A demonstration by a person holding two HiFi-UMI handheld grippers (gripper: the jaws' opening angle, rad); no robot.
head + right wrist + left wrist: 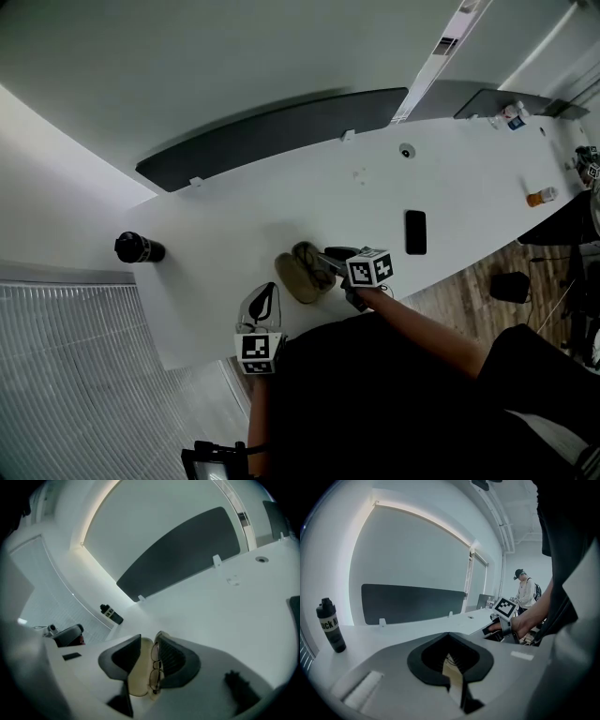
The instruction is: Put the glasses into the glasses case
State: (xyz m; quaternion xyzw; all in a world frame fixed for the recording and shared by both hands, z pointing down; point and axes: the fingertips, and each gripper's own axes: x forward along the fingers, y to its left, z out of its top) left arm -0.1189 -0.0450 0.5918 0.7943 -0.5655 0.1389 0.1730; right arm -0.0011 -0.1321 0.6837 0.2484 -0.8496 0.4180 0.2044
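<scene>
In the right gripper view the right claw (149,638) is seen released, its jaws spread around the open glasses case (136,681), where the glasses (154,670) are laid along one side, apparently so that nothing is squeezed, while the left claw (449,637) is held clenched and empty beside the table (281,206).

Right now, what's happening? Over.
Right gripper jaws apart over open tan glasses case. Thin wire-framed glasses at case's edge. Left gripper jaws together, off aside. Black bottle well clear.
</scene>
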